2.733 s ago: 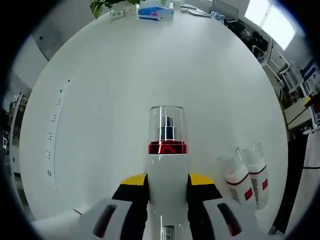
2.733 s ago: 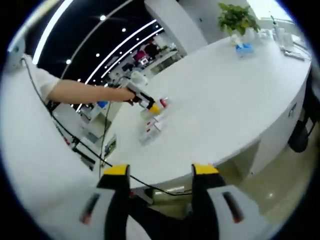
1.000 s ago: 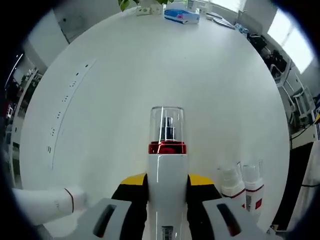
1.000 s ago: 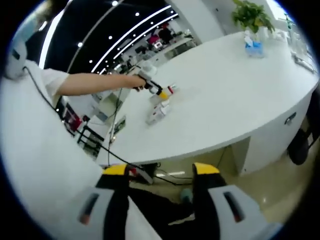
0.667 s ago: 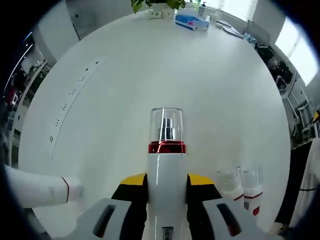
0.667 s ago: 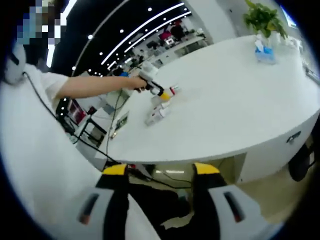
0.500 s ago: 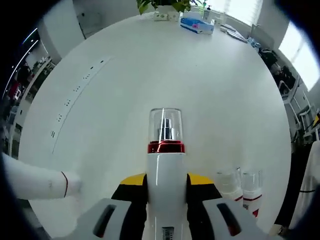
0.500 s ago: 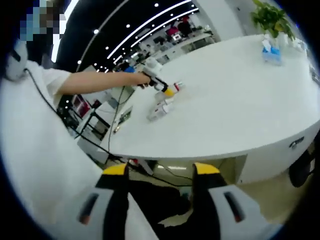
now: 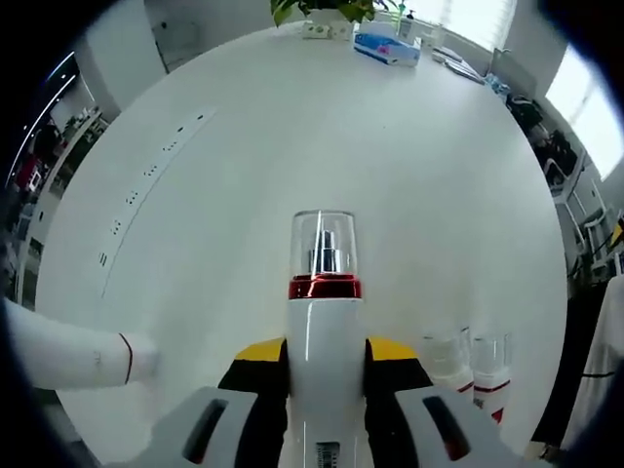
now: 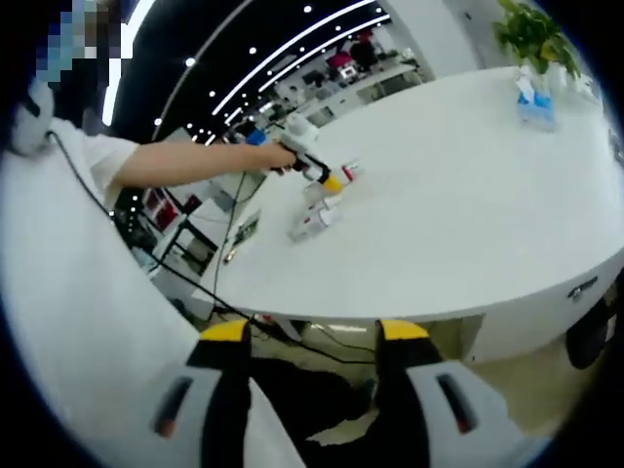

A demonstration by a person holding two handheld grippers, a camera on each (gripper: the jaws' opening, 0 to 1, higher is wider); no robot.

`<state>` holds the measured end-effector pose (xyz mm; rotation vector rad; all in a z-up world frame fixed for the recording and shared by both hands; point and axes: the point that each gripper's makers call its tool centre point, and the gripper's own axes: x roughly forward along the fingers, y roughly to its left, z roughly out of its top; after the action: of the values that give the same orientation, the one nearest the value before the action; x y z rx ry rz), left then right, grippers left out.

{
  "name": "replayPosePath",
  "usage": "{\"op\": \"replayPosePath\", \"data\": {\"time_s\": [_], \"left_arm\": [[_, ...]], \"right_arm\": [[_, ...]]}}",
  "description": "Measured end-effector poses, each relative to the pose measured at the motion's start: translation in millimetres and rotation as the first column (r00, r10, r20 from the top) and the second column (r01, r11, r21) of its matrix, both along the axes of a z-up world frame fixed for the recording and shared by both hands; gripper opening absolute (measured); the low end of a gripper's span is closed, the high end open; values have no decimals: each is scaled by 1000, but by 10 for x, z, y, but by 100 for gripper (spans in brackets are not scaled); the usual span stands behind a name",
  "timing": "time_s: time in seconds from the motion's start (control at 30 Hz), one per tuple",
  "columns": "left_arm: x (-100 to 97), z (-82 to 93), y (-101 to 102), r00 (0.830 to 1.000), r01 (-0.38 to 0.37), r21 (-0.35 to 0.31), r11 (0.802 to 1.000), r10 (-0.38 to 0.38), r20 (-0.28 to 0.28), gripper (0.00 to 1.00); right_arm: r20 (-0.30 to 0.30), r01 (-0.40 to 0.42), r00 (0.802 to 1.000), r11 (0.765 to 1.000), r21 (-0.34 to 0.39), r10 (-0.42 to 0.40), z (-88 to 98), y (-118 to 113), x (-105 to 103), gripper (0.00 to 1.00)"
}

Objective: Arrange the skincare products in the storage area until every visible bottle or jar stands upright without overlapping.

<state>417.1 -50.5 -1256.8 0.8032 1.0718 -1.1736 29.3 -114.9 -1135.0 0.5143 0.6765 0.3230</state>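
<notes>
Left gripper view has the left gripper [image 9: 327, 363] clamped on a spray bottle [image 9: 325, 322] between its jaws. Two bottles [image 9: 470, 361] stand right of them; a tube [image 9: 73, 353] lies left, likely still to right. Right gripper [image 10: 307, 336] hangs parted, off the table [image 10: 487, 195].

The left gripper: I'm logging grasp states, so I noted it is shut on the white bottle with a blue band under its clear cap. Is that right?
Not quite: the band is red, not blue. The left gripper view shows the left gripper shut on the white bottle, with a red band under its clear cap.
</notes>
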Motion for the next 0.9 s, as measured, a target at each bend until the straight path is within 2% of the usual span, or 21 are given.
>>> {"op": "replayPosePath", "data": {"time_s": [0.27,0.4,0.6,0.7,0.73,0.87,0.9], "left_arm": [[-6,-1,5,1000,-12,4,1000,12,-3,27],[-7,4,-2,1000,8,0,1000,-8,12,26],[-26,3,30,999,36,21,999,-36,-1,26],[-63,13,52,999,37,21,999,-37,-22,26],[-82,16,65,999,13,9,1000,-12,-52,26],[-104,55,74,996,-28,-36,999,25,-83,26],[-128,80,69,993,-58,-60,997,51,-103,26]], "right_arm": [[-6,21,1000,1000,5,-21,-26,-57,8,49],[-5,26,1000,1000,1,-26,-7,-65,6,49],[8,43,999,999,3,-43,64,-62,60,49],[19,50,999,999,4,-50,85,-68,101,49],[20,53,998,999,6,-53,87,-68,108,49],[19,50,999,999,10,-50,89,-45,140,49],[21,44,999,999,9,-44,94,-33,152,49]]}}
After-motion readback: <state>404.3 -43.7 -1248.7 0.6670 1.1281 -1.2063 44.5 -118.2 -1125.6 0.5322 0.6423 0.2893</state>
